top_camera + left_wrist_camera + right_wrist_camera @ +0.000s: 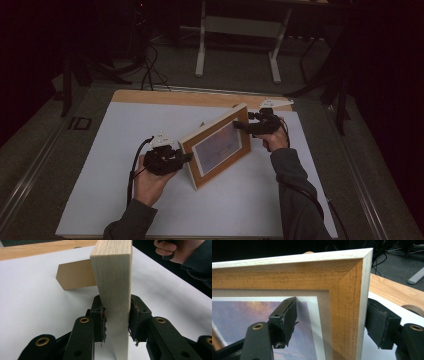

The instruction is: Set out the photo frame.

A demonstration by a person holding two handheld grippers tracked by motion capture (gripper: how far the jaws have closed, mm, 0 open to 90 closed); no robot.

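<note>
On the white surface (100, 165) the frame (218, 146) stands upright. My left gripper (116, 320) pinches its near edge tight. My right gripper (329, 322) has its jaws wide around the far corner, not squeezing.

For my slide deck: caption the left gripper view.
Left hand-held gripper clamps the pale edge of an upright wooden picture frame on a white table.

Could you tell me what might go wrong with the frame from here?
The frame stands upright on the table, and the left gripper pinches just one narrow end, so it may twist or tip. The right gripper straddles the other end with open jaws, giving no support yet. Its inner pad sits close to the picture and might scuff it.
</note>
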